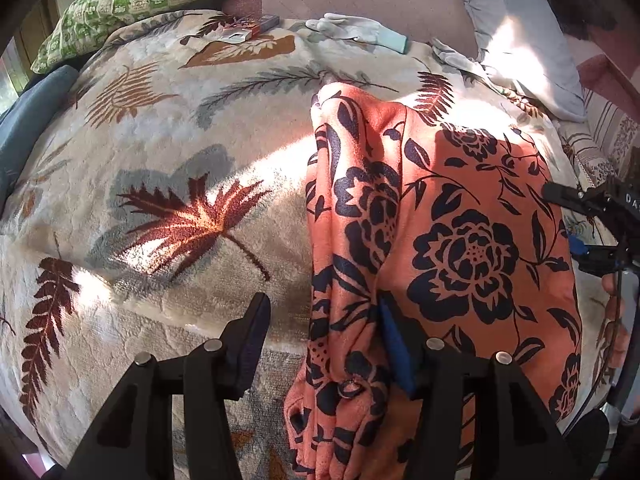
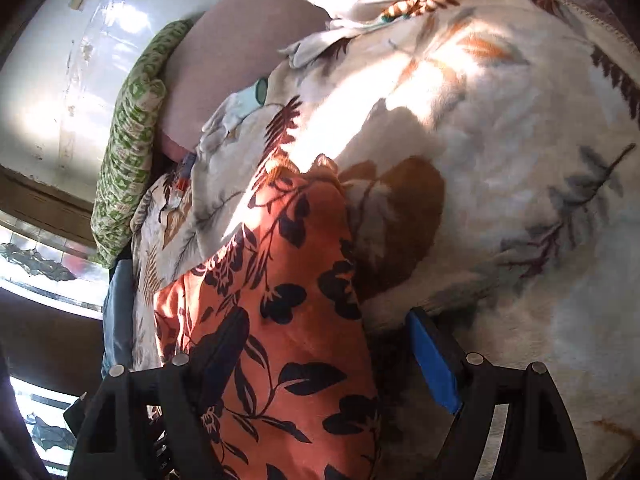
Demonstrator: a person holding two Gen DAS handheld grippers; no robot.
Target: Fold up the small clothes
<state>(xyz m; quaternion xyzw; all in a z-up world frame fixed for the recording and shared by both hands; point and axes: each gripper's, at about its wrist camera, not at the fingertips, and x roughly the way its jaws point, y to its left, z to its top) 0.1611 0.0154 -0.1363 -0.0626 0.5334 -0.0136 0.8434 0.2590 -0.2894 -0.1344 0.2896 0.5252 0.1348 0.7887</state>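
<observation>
Orange garment (image 1: 460,240), printed with dark navy roses and leaves, lies on the leaf-patterned blanket (image 1: 160,184), flat on its right and bunched into long folds along its left edge. The left gripper (image 1: 324,344) stands open astride those folds, and the right gripper (image 2: 328,344) gapes wide over the cloth's edge. White letters "DA" show on the right gripper's body in the left wrist view.
</observation>
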